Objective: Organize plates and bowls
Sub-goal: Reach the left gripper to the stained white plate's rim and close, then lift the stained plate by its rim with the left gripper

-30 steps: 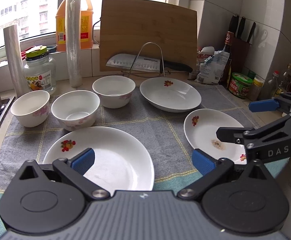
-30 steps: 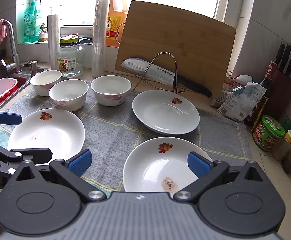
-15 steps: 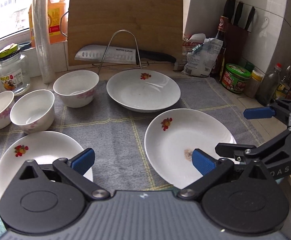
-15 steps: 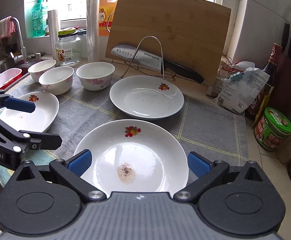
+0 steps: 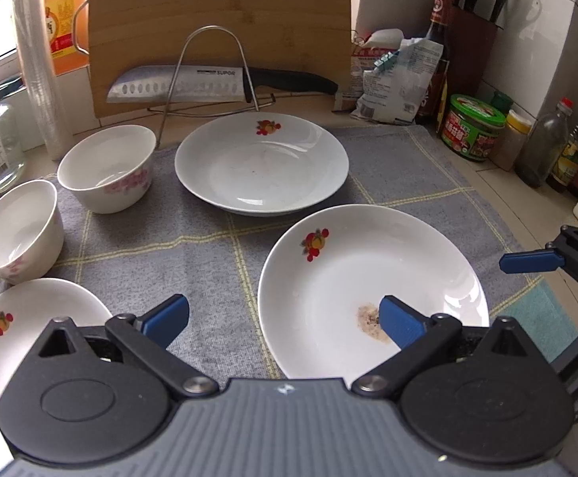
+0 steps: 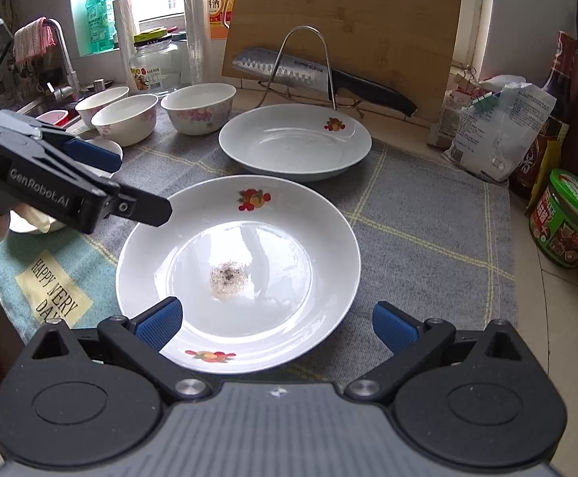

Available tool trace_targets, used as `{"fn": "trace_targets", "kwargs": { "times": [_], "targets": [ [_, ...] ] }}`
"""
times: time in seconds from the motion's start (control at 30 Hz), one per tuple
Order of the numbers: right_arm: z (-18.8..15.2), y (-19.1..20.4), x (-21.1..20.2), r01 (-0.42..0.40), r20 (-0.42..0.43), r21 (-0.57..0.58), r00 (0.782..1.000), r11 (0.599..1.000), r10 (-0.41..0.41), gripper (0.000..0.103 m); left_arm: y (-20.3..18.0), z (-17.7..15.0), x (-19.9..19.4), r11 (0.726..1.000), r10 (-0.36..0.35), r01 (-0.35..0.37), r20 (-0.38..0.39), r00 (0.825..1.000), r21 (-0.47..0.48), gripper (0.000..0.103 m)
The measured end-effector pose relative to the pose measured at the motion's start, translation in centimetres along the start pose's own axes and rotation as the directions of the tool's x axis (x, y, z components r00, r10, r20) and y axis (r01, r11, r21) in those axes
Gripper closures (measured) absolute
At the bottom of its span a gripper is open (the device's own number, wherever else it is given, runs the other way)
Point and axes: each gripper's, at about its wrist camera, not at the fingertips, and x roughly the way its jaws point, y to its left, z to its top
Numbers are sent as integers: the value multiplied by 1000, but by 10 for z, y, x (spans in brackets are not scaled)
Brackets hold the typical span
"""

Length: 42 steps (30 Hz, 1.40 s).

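A white plate with a brown stain (image 5: 348,262) (image 6: 249,238) lies on the grey cloth (image 5: 209,246), close in front of both grippers. My left gripper (image 5: 283,314) is open and empty, its right finger over this plate's near rim. My right gripper (image 6: 277,320) is open too, straddling the plate's near edge. Each gripper shows in the other's view: the right gripper (image 5: 547,262) at the plate's right, the left gripper (image 6: 130,183) at its left. A second plate (image 5: 261,163) (image 6: 294,143) lies behind, a third plate (image 5: 38,318) at the left. Three bowls (image 5: 106,167) (image 6: 199,107) line the back left.
A cutting board (image 5: 217,20) and a knife on a wire rack (image 5: 209,83) stand behind the plates. Jars, bottles and a packet (image 5: 392,75) crowd the right side, with a green-lidded jar (image 6: 567,218) near the cloth's edge. A sink and tap (image 6: 58,59) lie at the left.
My left gripper has swung right, from over the left plate to the stained plate. My right gripper has come forward and lower over the same plate. Both stay open.
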Motion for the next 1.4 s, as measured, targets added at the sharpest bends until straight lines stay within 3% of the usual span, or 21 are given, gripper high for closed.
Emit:
{"fn": "trace_targets", "kwargs": {
  "times": [0.3,0.37,0.87,1.4],
  "targets": [
    [-19,9,7,-22,-58,-50,998,998,19,0,5,19,33,993,-116,118,-79,990,25,4],
    [-20,14,11,-21,-66,-84,998,996,16,0,4,23,39,990,-135,137,-88,987,22,10],
    [-17,13,34,-38,-65,-149,997,988,29,0,5,35,78,981,-192,190,-183,964,-24,28],
    [-15,16,39,-53,-47,-179,998,982,46,0,2,45,89,966,-241,255,-234,942,30,33]
  ]
}}
